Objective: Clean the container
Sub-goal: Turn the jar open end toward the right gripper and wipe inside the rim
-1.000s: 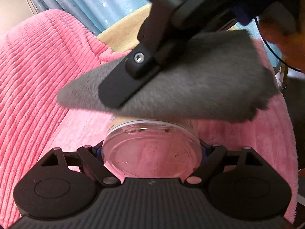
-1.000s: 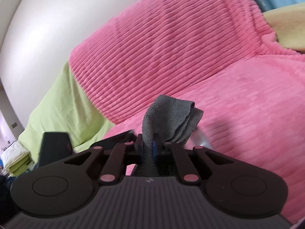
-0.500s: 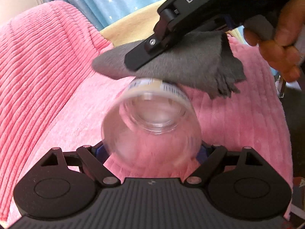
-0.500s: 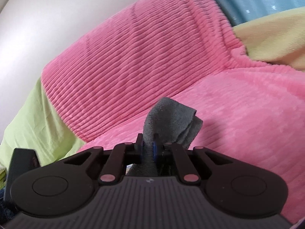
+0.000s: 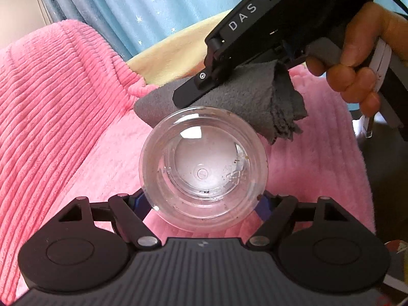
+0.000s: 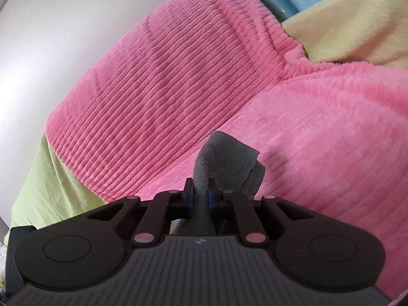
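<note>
Between the left gripper's (image 5: 204,199) two fingers, in the left wrist view, sits a clear plastic container (image 5: 204,168), clamped by its sides with its round bottom turned toward the camera; dark specks cling to the inside near the base. Just behind its upper rim hangs a folded grey cloth (image 5: 244,102), touching or nearly touching the container's top edge, I cannot tell which. The cloth is carried by the right gripper (image 5: 204,89), whose black body bears the letters "DAS", and a person's hand (image 5: 357,58) wraps its handle at the upper right. Beneath everything lies a pink ribbed blanket (image 5: 51,102), with a pale yellow fabric (image 5: 178,48) and a blue star-patterned curtain (image 5: 127,7) beyond.

From the right wrist view, the right gripper (image 6: 200,193) is closed tight on the grey cloth (image 6: 224,160), which rises in a crumpled fold past the fingertips. The container does not appear here at all, nor does the hand. What this view adds is a lime-green sheet (image 6: 48,181) at the left below the pink blanket (image 6: 178,76), a plain white wall (image 6: 51,25) above it, and the yellow fabric (image 6: 357,20) at the upper right.
</note>
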A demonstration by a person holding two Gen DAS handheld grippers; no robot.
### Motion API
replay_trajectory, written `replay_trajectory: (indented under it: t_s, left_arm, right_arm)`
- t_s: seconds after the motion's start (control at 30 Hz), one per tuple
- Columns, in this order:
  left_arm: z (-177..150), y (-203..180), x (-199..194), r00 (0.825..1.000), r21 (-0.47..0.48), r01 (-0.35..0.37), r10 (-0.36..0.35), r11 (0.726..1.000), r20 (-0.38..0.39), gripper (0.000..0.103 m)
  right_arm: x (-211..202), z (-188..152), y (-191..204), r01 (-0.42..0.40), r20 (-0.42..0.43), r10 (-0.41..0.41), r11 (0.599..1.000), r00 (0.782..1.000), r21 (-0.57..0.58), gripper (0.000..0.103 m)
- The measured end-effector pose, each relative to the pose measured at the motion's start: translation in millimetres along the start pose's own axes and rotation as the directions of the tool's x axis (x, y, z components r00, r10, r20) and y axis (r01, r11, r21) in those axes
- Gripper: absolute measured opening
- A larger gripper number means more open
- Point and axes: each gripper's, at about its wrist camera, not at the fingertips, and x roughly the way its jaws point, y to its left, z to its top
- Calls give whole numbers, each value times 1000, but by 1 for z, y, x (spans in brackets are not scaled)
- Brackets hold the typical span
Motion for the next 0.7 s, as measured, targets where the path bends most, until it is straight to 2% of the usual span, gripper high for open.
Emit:
replay_trajectory:
  t_s: [0.1,0.3,0.4,0.5,0.6,0.7]
  left_arm:
    - [4,4,0,1000,-46,22,-23,999,-12,79]
    - [10,8,-3,999,-67,38,-39,997,-16,79]
    - [11,9,-11,998,-88,54,-56,995,-12,79]
    - [14,12,-14,997,-114,70,-72,991,-10,80]
    - [14,11,-10,998,-128,58,-61,990,-21,81]
    - [13,14,-4,998,-173,47,-53,984,-27,81]
  right_arm:
    - [-2,1,-2,-14,-8,14,999,1000,29,9]
    - [-7,5,-8,-33,-18,35,994,999,104,9]
    - [-9,7,-19,-57,-24,63,979,998,196,9]
    - [-8,6,-34,-73,-29,86,948,996,311,9]
    - [-1,0,-51,-21,-49,44,922,998,388,9]
    - [8,-2,-56,34,-61,-13,926,998,375,9]
